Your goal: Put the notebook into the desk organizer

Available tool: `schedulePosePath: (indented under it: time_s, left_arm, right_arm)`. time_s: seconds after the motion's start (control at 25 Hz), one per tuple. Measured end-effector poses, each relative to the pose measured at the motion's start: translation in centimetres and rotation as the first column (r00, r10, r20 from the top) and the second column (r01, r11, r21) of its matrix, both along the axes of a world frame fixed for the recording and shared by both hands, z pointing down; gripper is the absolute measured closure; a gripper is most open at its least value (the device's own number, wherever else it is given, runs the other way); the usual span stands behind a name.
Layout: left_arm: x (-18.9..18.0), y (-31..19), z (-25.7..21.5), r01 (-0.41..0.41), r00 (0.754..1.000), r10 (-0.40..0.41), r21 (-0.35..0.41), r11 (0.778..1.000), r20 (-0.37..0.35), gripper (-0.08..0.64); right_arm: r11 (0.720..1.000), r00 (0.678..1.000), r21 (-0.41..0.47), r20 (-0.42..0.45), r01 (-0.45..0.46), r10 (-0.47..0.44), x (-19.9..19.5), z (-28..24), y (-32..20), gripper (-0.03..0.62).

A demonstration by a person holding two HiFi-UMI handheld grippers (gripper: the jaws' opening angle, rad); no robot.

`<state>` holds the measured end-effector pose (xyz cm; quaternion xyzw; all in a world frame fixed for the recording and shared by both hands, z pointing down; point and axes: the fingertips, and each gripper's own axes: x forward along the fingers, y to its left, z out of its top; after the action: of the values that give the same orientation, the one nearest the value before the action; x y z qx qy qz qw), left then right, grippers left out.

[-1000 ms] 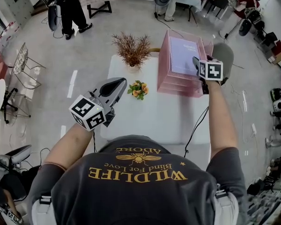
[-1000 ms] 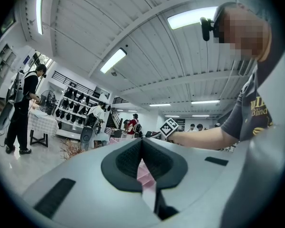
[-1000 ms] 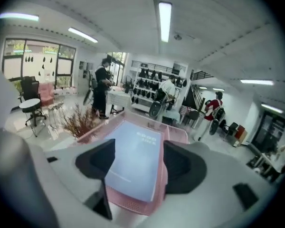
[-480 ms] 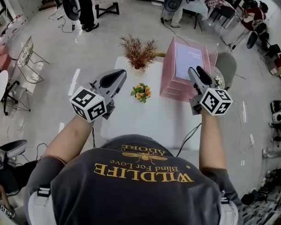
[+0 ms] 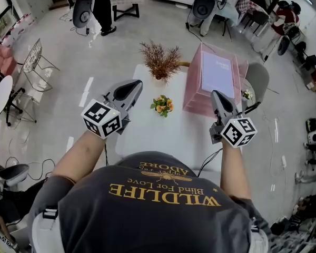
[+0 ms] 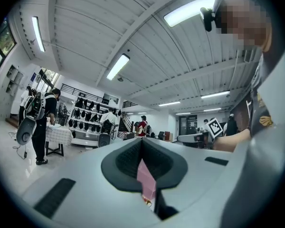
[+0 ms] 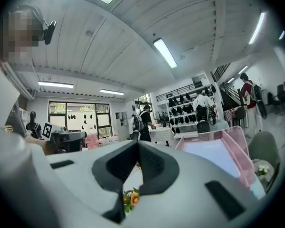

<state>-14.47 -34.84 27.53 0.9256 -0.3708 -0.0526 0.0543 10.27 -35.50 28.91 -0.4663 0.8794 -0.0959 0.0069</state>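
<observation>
Lavender notebook point(image 5: 218, 71), near edge partly behind the just-closed, empty right gripper point(image 5: 216, 94), lies lengthwise up-frame in the pink organizer point(image 5: 191, 95); left gripper point(image 5: 135, 84) pressed together too.

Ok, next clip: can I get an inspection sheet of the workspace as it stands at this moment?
Surface: white table, nothing spilled.
Job's things: lavender notebook lies flat in the top tray of the pink desk organizer, at the table's right rear.
Clutter: dried plant at the rear; flower bunch mid-table.
Grippers: left gripper shut and empty, at the table's left edge; right gripper has just closed on nothing, in front of the organizer.
Cables: one cable hangs from the right gripper past the table's front edge.
Surroundings: open room; a person standing far off; a grey chair behind the organizer.
</observation>
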Motion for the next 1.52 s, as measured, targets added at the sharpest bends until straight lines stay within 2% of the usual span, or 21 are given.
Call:
schedulePosePath:
  time_s: [0.28,1.52]
  left_arm:
    - [-0.8,0.2,1.0,0.023,1.000,-0.024,-0.024,0.999,-0.010,0.560]
    - [-0.9,0.1,0.8,0.019,0.999,-0.019,-0.022,1.000,-0.027,0.560]
  right_arm:
    - [1.000,0.999,0.008,-0.052,-0.014,0.014,0.6,1.1,0.3,0.592]
    - [0.999,0.990,0.037,-0.140,-0.013,0.018,0.3,1.0,-0.6,0.594]
